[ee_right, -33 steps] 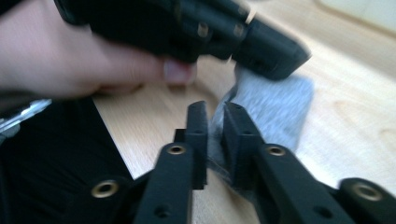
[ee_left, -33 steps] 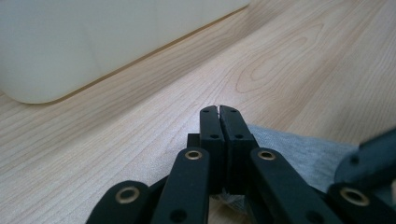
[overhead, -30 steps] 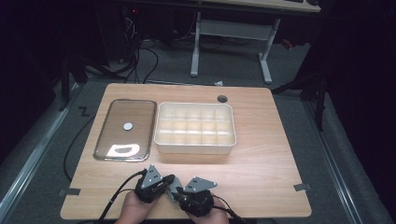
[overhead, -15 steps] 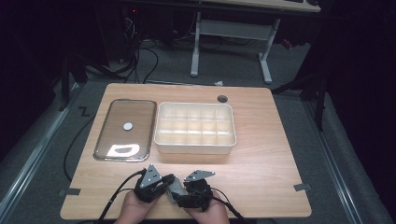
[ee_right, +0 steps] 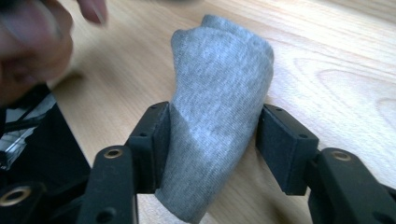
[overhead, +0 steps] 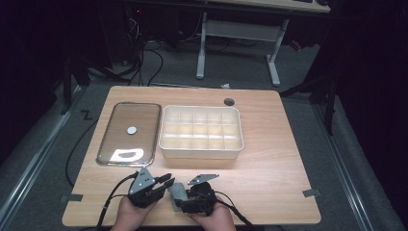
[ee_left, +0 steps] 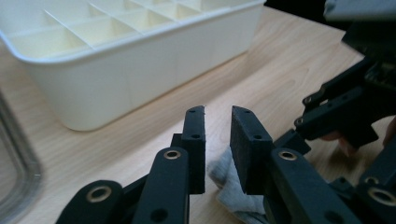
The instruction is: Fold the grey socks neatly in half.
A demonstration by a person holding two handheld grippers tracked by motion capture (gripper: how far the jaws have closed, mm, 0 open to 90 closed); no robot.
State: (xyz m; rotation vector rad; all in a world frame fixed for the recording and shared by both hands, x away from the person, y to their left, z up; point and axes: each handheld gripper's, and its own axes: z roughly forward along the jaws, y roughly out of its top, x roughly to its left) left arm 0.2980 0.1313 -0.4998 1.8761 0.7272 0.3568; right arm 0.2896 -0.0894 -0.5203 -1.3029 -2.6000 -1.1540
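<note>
Your right hand-held gripper (ee_right: 212, 135) clamps the grey knitted sock (ee_right: 217, 107), freeing your left hand-held gripper (ee_left: 218, 119), jaws just parting, empty, for regripping.

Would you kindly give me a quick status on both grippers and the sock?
Right gripper shut on grey sock. Left gripper open, jaws just opening, nothing between them. Divided tray ahead, path unobstructed.

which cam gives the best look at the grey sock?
Right gripper view: the grey sock sits large and sharp between the right gripper jaws, which press its sides. Left gripper view catches a crumpled corner behind its own jaws. High view shows a small grey patch between the grippers.
</note>
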